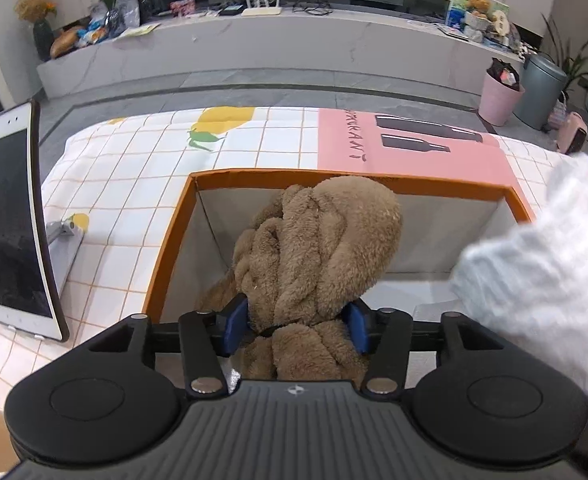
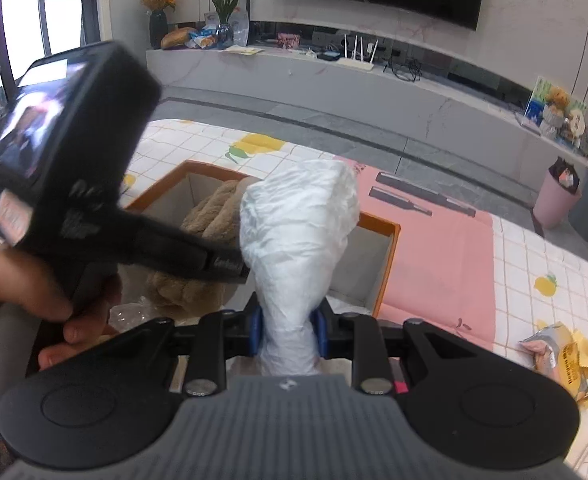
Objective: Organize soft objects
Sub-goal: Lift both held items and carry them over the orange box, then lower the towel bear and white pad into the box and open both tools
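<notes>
L gripper (image 1: 299, 330): jaws parted, brown plush (image 1: 318, 240) between blue pads, grip looks slack.
Plush: inside orange box (image 1: 166, 264), leaning on far wall.
R gripper (image 2: 288, 330): clenched on white bundle (image 2: 298, 236).
Bundle: upright over box's right side, near plush.

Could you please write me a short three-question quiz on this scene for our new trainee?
1. True or false: the brown plush towel lies between the pads of the left gripper, inside the orange-rimmed box.
2. What does the right gripper hold? A) a tablet B) a white crumpled bundle C) a snack packet
3. Fill in: the tablet on its stand is on the ___ side of the box in the left wrist view.

Key: 1 true; 2 B; 3 left.
</notes>
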Tool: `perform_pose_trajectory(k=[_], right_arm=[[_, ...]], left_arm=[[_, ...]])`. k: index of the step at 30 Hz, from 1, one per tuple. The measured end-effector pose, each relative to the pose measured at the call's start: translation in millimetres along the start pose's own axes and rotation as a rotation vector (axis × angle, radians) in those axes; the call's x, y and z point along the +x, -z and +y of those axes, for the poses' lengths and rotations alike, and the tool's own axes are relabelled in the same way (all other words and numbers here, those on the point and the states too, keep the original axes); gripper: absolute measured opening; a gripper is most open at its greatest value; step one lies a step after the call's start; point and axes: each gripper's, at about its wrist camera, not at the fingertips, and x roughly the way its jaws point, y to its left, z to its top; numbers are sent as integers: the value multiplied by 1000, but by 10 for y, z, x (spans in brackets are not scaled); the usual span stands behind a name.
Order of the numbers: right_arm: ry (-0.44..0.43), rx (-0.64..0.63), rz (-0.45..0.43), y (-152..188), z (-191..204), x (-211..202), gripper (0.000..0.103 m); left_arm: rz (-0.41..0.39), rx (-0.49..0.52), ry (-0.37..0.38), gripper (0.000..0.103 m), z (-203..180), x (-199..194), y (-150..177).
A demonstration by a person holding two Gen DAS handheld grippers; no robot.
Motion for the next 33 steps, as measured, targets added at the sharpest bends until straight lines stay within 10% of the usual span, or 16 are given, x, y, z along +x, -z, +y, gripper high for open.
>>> perform_pose_trajectory(k=[7,21,33], right_arm=[[21,-26,32,-112,-13,112,24],[95,17,324,-362,194,1035,25],[65,199,361,-267,62,1438,25]], left_arm=[[-141,-12,30,90,130,-358,59],[-186,-273,135,91,887,-580,143],[-180,-303,182,89,973,-555,202]])
